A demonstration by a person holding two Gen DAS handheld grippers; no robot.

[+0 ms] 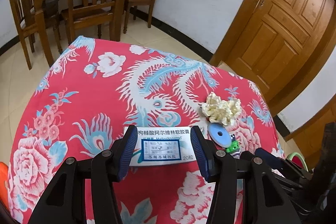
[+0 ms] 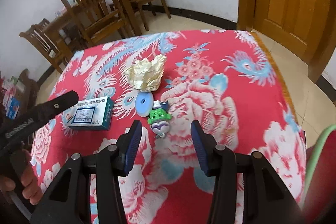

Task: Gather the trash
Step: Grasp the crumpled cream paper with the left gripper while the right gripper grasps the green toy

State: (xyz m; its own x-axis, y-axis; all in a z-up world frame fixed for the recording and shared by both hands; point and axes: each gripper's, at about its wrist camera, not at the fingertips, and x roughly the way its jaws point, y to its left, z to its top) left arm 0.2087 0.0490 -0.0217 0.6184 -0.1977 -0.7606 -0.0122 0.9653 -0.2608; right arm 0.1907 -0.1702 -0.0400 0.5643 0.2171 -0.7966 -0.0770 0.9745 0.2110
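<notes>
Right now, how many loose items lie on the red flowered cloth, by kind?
Medicine box: 1
Crumpled paper wad: 1
Blue disc with a hole: 1
Small green and purple toy: 1
Total: 4

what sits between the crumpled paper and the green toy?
The blue disc sits between crumpled paper and green toy; clearest in the right wrist view.
</notes>
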